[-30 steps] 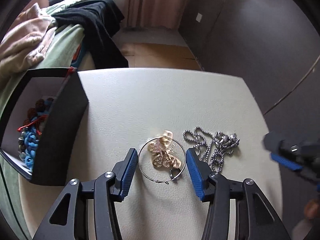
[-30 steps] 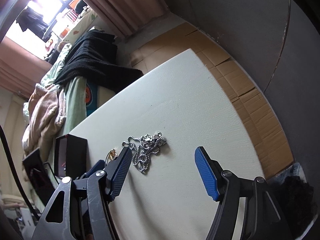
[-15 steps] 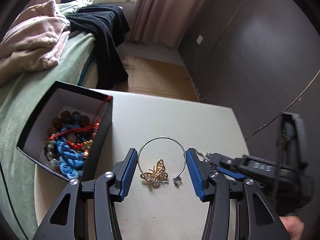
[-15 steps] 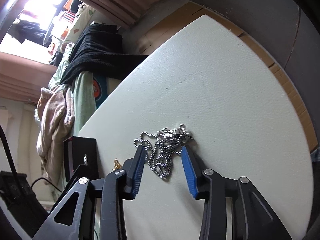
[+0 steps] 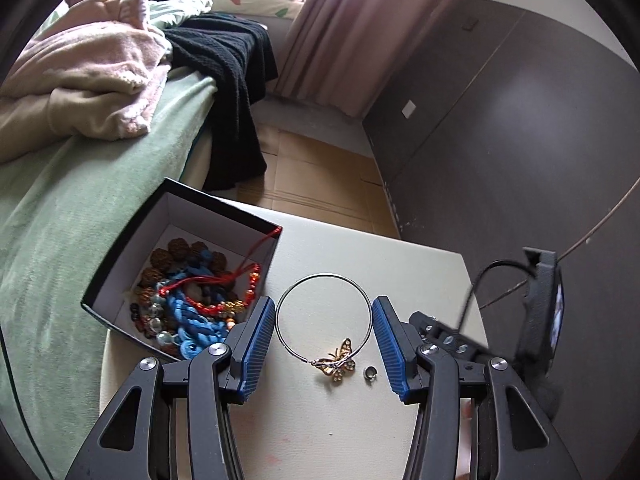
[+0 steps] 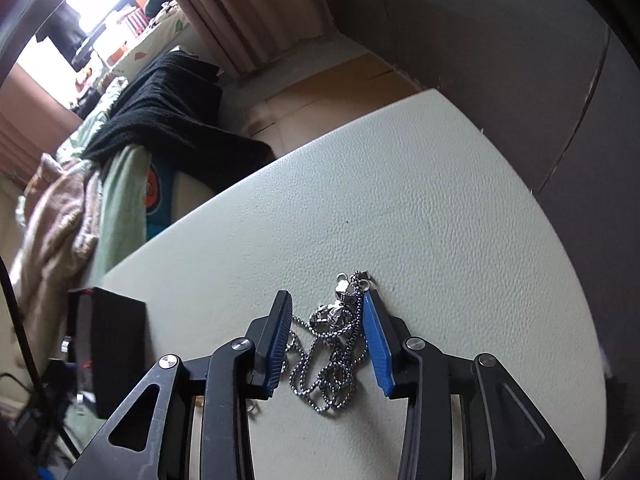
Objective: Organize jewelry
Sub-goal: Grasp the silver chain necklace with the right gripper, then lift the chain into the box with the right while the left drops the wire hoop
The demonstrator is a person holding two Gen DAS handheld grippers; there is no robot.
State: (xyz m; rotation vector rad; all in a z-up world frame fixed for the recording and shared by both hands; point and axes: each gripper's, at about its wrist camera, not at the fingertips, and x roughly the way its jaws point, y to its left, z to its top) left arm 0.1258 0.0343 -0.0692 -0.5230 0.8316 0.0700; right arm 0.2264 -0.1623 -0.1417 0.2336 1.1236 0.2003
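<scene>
In the left wrist view my left gripper (image 5: 323, 334) is open, its blue pads on either side of a thin silver hoop (image 5: 322, 315) with a gold butterfly charm (image 5: 338, 364) lying on the white table (image 5: 328, 432). A small silver bead (image 5: 370, 374) lies beside the charm. A black box (image 5: 176, 280) with beaded bracelets and blue cord stands to the left. In the right wrist view my right gripper (image 6: 326, 340) is open, with its pads on either side of a heaped silver chain necklace (image 6: 334, 344) on the table (image 6: 400, 216).
The right gripper's body (image 5: 500, 344) sits close to the right of the left gripper. A bed with a green blanket (image 5: 60, 208), pink (image 5: 80, 76) and black clothing (image 5: 228, 80) lies left of the table. The black box shows at left in the right wrist view (image 6: 108, 344).
My left gripper has tilted up and the hoop now lies flat with the butterfly charm at its near edge. My right gripper has narrowed and come down around the silver chain.
</scene>
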